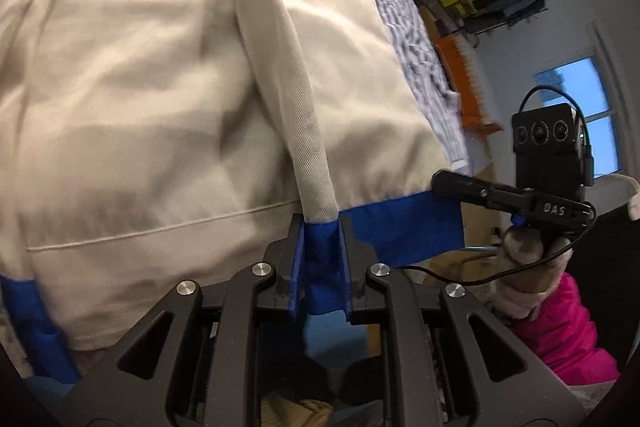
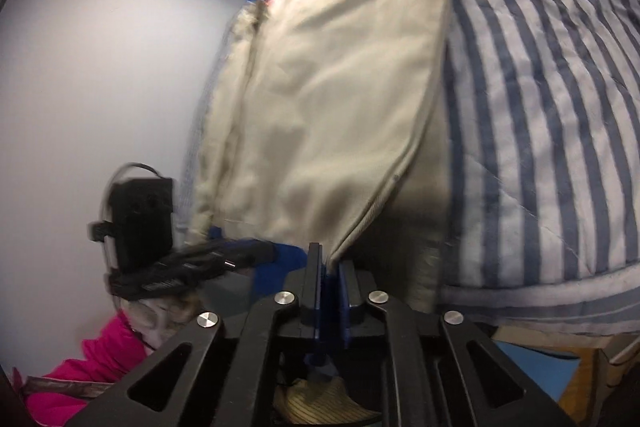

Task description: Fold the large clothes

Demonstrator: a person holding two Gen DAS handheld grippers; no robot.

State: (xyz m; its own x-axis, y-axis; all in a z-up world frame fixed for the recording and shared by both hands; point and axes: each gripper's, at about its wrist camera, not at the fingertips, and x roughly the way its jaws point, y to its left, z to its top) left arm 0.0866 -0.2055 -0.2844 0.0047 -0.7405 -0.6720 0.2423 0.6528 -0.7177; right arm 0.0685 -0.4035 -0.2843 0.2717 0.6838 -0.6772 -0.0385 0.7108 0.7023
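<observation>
- The cream garment (image 1: 160, 87) with a blue hem band (image 1: 400, 227) lay spread on a bed, over a striped quilt (image 2: 560, 107), and its near edge was lifted off the bed.
- The left gripper (image 1: 320, 267) had its fingers closed on the blue band at a raised fold of cloth, near the middle of the near edge.
- The right gripper (image 2: 330, 275) had its fingers closed on the cloth at the near corner of a cream panel; a strip of blue showed between them.
- In the left wrist view the right gripper was seen holding the right end of the blue band, so both held the same hem, close to each other.
- I judge the step in hand was to lift the hem before folding it over the body of the garment.
- The next move probably called for both hands to carry the hem away together, at equal height and kept taut, so the fold line stays straight.
- The long axis of the garment ran from the near hem to the far end; the far end was blurred, so I could not tell what part lay there.
- A person's pink sleeve (image 1: 568, 331) was at the right.
</observation>
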